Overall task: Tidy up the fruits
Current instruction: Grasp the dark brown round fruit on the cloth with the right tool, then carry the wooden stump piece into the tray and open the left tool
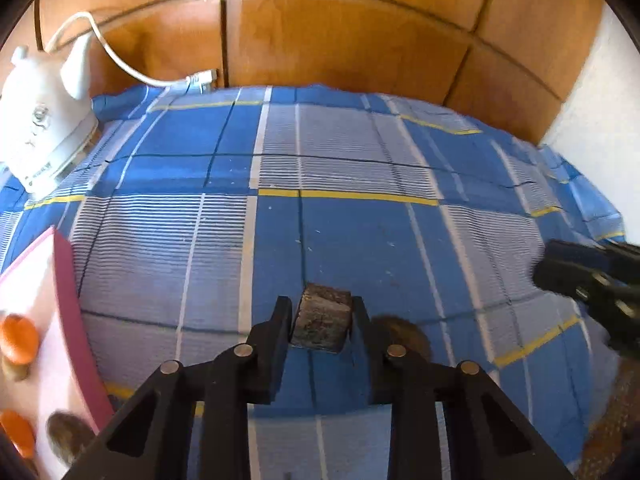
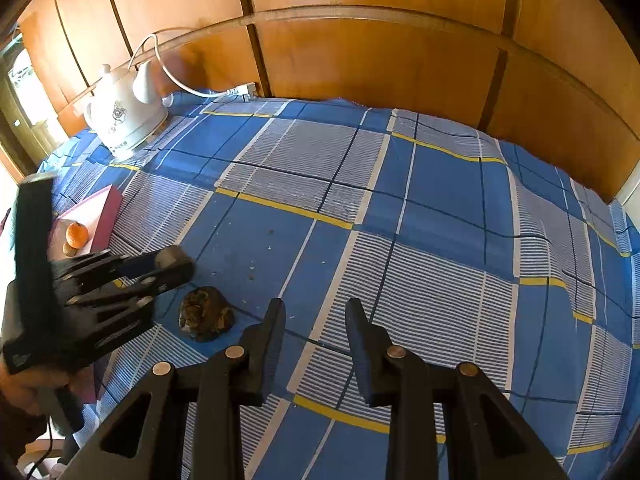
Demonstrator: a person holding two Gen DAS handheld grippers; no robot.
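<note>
1. The left claw [image 1: 320, 316] is clenched on a dark, mottled brown fruit with a flat cut-looking face [image 1: 322, 322]; in the left wrist view the fruit sits low in the centre of the frame, pinched between both black pads.
2. A second dark, rough-skinned round fruit [image 2: 206, 314] lies on the blue checked cloth of the bench [image 2: 400, 208], lower left of centre in the right wrist view, just beside the left claw.
3. The pink-walled box [image 1: 66, 300] stands at the left edge of the left wrist view, with orange round fruits [image 1: 18, 338] and a brown one already inside.
4. The right claw [image 2: 316, 344] is nearly closed and empty, hanging over bare cloth.
5. To do this step well, I judge the held fruit should be lifted clear of the cloth before swinging left, so it does not drag.
6. Carry it over the box wall, lower it beside its brown fellow, then release gently.
7. Keep clear of the white ceramic kettle [image 1: 44, 120] at the upper left.
</note>
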